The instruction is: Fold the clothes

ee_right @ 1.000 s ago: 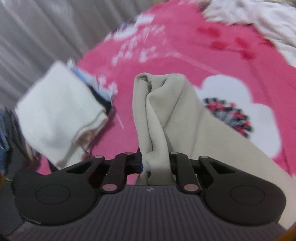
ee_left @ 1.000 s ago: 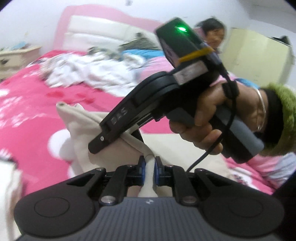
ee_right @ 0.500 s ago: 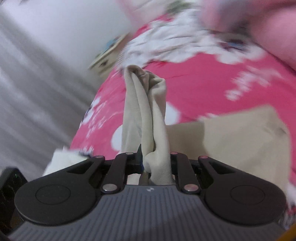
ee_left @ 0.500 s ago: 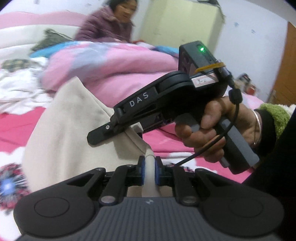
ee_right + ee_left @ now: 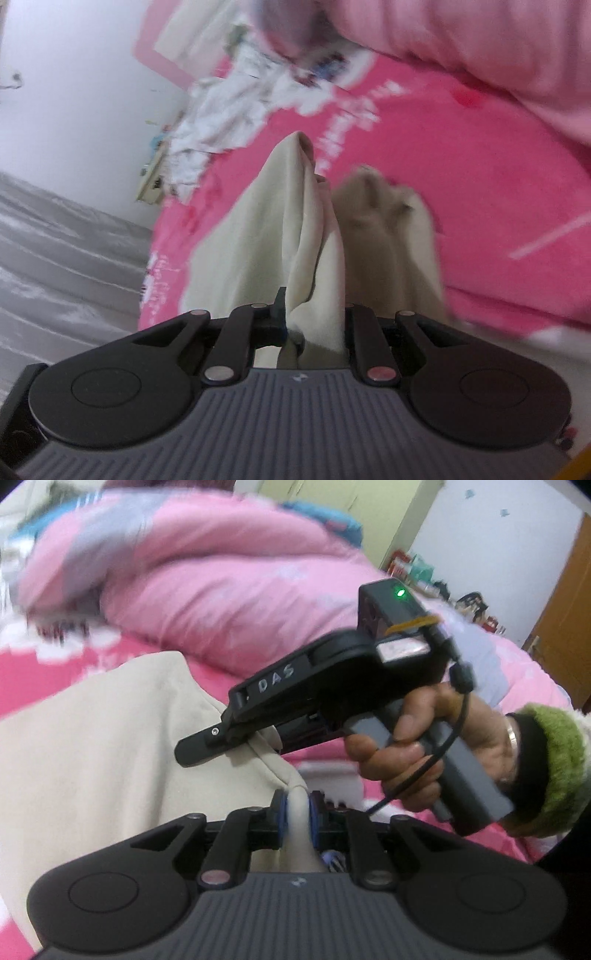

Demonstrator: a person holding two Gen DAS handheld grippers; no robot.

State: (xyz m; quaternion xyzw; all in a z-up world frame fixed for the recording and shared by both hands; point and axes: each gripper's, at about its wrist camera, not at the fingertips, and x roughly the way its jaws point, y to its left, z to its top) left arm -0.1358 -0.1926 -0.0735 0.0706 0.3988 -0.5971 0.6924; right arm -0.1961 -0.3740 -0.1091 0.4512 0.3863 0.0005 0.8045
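Mid-fold: your left gripper (image 5: 295, 814) was easing its fingers w/ the cream garment (image 5: 110, 760) between them, right gripper (image 5: 314, 325) clamped on it, 12 o'clock end unlaid on bed (image 5: 461, 206).

Both tools swung across the bed, cloth carried along.

Left tool (image 5: 295, 814) jaws opening, cream garment (image 5: 110, 757) between the pads; view shifted from headboard and white laundry to pink duvet (image 5: 221, 590) and door. Right tool (image 5: 314, 325) rolled: folded white stack gone from view, bedsheet (image 5: 461, 206) now tilted, garment's far end bunched just beyond.
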